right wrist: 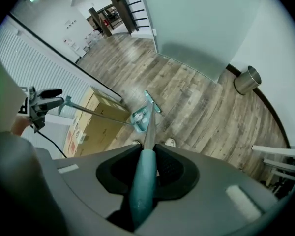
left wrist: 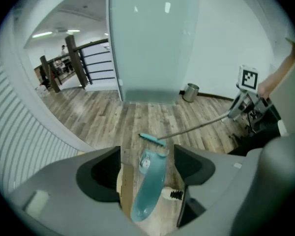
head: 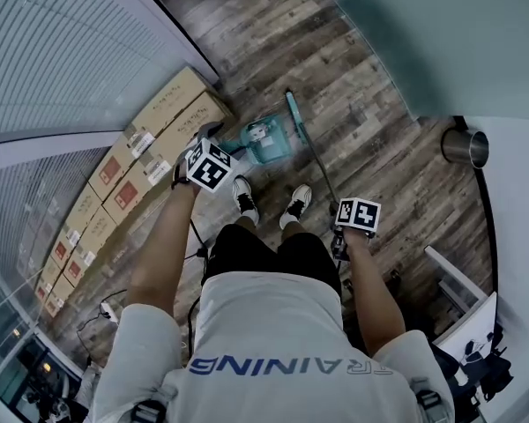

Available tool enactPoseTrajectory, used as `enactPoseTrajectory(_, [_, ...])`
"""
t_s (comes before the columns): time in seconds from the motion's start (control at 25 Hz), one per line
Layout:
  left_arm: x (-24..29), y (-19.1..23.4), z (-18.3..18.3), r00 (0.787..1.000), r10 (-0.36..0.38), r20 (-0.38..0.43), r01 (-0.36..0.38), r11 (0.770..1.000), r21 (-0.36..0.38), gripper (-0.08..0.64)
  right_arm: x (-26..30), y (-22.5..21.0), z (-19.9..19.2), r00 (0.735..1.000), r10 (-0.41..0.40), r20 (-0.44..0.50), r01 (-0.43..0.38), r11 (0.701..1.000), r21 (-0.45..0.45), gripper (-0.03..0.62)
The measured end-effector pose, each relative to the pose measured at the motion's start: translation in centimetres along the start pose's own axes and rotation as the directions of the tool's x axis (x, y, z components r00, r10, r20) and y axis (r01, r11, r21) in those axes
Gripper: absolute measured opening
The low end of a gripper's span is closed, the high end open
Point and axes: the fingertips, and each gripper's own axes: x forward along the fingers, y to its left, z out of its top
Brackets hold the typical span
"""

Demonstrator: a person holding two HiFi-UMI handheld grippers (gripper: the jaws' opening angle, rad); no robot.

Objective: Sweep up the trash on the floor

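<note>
1. Floor point(head: 379, 130): no loose trash seen, though the view was coarse.
2. Dustpan point(head: 266, 141) sat by the feet, probably with a white scrap inside.
3. Left gripper point(left wrist: 148, 168) was wide, the dustpan handle loose between its jaws.
4. Right gripper point(right wrist: 146, 170) clamped the broom point(head: 293, 113).
5. Sweeping looked done. Next: regrip the dustpan and empty it.

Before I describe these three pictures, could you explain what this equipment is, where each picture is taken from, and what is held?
No robot: a person holds a two-jaw gripper in each hand. The head view looks down from the person's head; the other two cameras ride on the grippers. The right gripper has its jaws shut on the teal broom handle; the broom head rests on the wooden floor next to a teal dustpan. The left gripper has its jaws apart, the dustpan's long handle between them, ungripped. Cardboard boxes and a metal bin stand nearby.
</note>
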Motion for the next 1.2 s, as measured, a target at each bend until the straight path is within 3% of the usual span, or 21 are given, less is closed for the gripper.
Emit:
enactPoseTrajectory(0.12, [-3.8, 1.4, 1.8, 0.985, 0.113, 0.131, -0.096, 0.987, -0.13, 0.294, -0.9, 0.4, 0.7, 0.999, -0.01, 0.048, 0.01, 1.0, -0.001, 0.104])
enactPoseTrajectory(0.2, [-6.2, 1.7, 2.6, 0.962, 0.185, 0.202, -0.143, 0.967, -0.21, 0.237, -1.6, 0.8, 1.3, 0.996, -0.018, 0.085, 0.019, 1.0, -0.005, 0.104])
enactPoseTrajectory(0.32, [-9.1, 1.0, 4.0, 0.924, 0.249, 0.29, -0.157, 0.938, -0.308, 0.158, -3.1, 1.8, 2.3, 0.99, 0.002, 0.138, -0.005, 1.0, 0.022, 0.104])
enactPoseTrajectory(0.56, [-15.0, -1.2, 7.9, 0.82, 0.332, 0.466, -0.133, 0.903, -0.409, 0.024, -7.1, 4.2, 4.7, 0.968, 0.055, 0.246, -0.066, 0.997, 0.035, 0.104])
enactPoseTrajectory(0.76, [-18.2, -1.5, 11.1, 0.739, 0.392, 0.548, -0.142, 0.886, -0.442, 0.003, -11.2, 6.5, 7.4, 0.933, 0.094, 0.348, -0.094, 0.995, -0.017, 0.104])
enactPoseTrajectory(0.84, [-20.1, -1.6, 12.6, 0.696, 0.413, 0.588, -0.137, 0.879, -0.456, 0.003, -12.8, 7.2, 8.5, 0.916, 0.112, 0.385, -0.109, 0.994, -0.029, 0.104])
enactPoseTrajectory(1.04, [-26.6, -1.4, 17.3, 0.552, 0.46, 0.695, -0.168, 0.878, -0.448, 0.003, -15.7, 8.2, 11.4, 0.88, 0.141, 0.454, -0.135, 0.99, -0.045, 0.104])
enactPoseTrajectory(1.2, [-30.0, -1.4, 20.2, 0.474, 0.465, 0.748, -0.175, 0.882, -0.438, 0.003, -17.0, 8.2, 13.0, 0.861, 0.142, 0.488, -0.143, 0.989, -0.035, 0.104])
